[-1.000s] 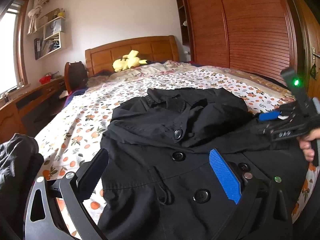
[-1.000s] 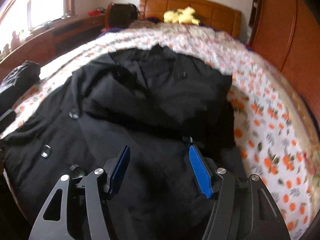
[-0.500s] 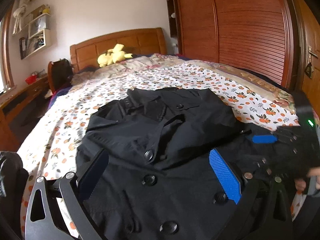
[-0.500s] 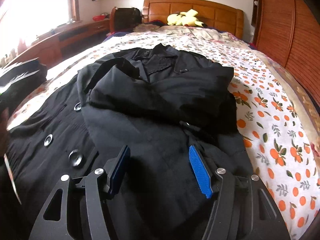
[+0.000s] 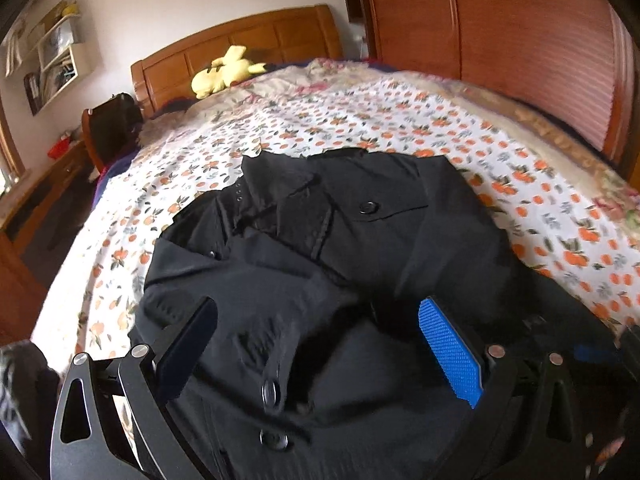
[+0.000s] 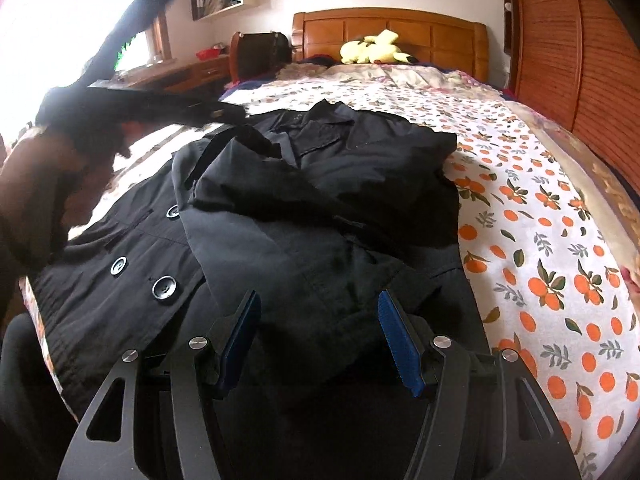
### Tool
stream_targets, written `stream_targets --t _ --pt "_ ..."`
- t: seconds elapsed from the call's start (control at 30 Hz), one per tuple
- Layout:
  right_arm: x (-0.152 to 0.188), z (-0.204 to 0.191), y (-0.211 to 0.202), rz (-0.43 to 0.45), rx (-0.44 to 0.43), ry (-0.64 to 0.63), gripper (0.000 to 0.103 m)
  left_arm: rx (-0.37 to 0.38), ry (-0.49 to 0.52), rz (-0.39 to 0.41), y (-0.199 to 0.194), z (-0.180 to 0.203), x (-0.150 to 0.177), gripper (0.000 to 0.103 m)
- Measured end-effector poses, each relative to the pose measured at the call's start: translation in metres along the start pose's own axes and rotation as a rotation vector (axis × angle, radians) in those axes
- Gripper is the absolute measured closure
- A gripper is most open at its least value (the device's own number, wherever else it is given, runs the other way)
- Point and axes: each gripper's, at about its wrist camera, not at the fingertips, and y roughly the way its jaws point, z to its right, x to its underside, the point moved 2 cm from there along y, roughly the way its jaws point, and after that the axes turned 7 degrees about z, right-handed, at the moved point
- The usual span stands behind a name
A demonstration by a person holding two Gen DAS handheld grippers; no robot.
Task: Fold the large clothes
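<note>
A black buttoned coat (image 5: 332,248) lies on the bed, its sleeves folded over the chest, collar toward the headboard. It also shows in the right wrist view (image 6: 320,208). My left gripper (image 5: 316,316) is open and hovers low over the coat's front near its buttons. My right gripper (image 6: 318,312) is open and empty over the coat's lower right part. In the right wrist view the left gripper and the hand holding it (image 6: 120,116) show blurred at the left, above the coat's left edge.
The bed has an orange-print sheet (image 6: 552,264) and a wooden headboard (image 6: 400,36) with a yellow plush toy (image 6: 372,50). A wooden wardrobe (image 5: 500,40) runs along the right. A desk (image 6: 192,72) and chair stand at the left.
Both grippers have moved forward and up over the coat. The left gripper swung toward the coat's middle. Both stay open.
</note>
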Motion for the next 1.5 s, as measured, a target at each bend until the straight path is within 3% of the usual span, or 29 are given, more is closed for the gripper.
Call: stream_targets --t 0.13,0.43,0.5,0.57,0.7,0.93,1.03,1.2,1.5 --pt "0.002 -0.004 -0.001 0.007 -0.009 -0.019 0.044 -0.023 0.02 -0.086 0.032 0.006 -0.017 0.002" --pt "0.001 -0.003 -0.001 0.009 -0.017 -0.01 0.044 -0.003 0.043 -0.261 0.067 0.014 -0.014 0.025" --pt "0.0 -0.003 -0.002 0.01 -0.023 -0.007 0.044 -0.008 0.048 -0.288 0.067 0.014 -0.008 0.053" --pt "-0.001 -0.003 -0.002 0.009 -0.034 0.003 0.044 0.021 0.044 -0.306 0.062 0.013 -0.003 0.069" --pt "-0.005 -0.004 -0.004 0.018 -0.049 0.015 0.044 0.038 0.052 -0.267 0.035 0.012 0.002 0.087" --pt "-0.019 -0.008 -0.009 0.053 -0.043 0.011 0.044 0.039 0.051 -0.158 -0.032 0.009 0.019 0.088" --pt "-0.026 -0.008 -0.011 0.069 -0.032 0.022 0.044 -0.001 0.047 -0.084 -0.063 0.008 0.031 0.088" --pt "-0.034 -0.006 -0.007 0.077 -0.001 0.027 0.044 0.009 -0.009 -0.006 -0.103 0.01 0.055 0.078" --pt "-0.038 -0.001 0.003 0.064 0.017 0.036 0.044 0.09 -0.109 0.049 -0.156 0.014 0.107 0.065"
